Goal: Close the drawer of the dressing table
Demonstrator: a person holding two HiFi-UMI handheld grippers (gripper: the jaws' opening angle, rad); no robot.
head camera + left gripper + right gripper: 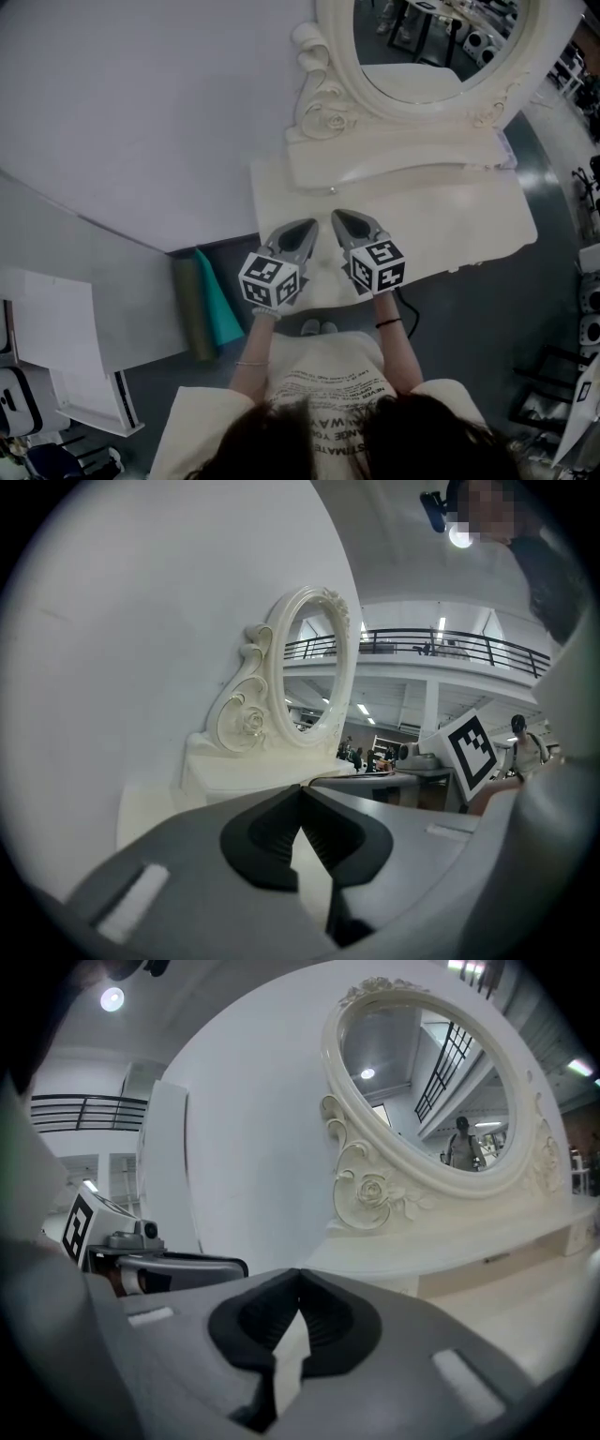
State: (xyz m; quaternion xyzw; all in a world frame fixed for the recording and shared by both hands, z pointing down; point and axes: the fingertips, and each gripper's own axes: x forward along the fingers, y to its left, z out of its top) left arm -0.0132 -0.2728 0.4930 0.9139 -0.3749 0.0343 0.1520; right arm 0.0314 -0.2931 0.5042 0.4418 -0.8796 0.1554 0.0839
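Observation:
The cream dressing table (469, 230) stands against a white wall, with an oval mirror (441, 37) on a carved base. A small knob (332, 190) marks the little drawer in that base (494, 1260), whose front looks flush. My left gripper (310, 225) and right gripper (337, 217) hover side by side over the front of the tabletop, pointing at the mirror base. Both are shut, tips together, with nothing between them. In the left gripper view the left gripper (302, 787) shows its pads touching; in the right gripper view the right gripper (298, 1271) shows the same. No drawer in the table's front is visible.
A teal board (217, 298) and an olive one (192, 309) lean beside the table's left end on the dark floor. White panels (56, 337) lie at far left. A black cable (410, 314) hangs by the table's front. The person's shoes (319, 328) are under the front edge.

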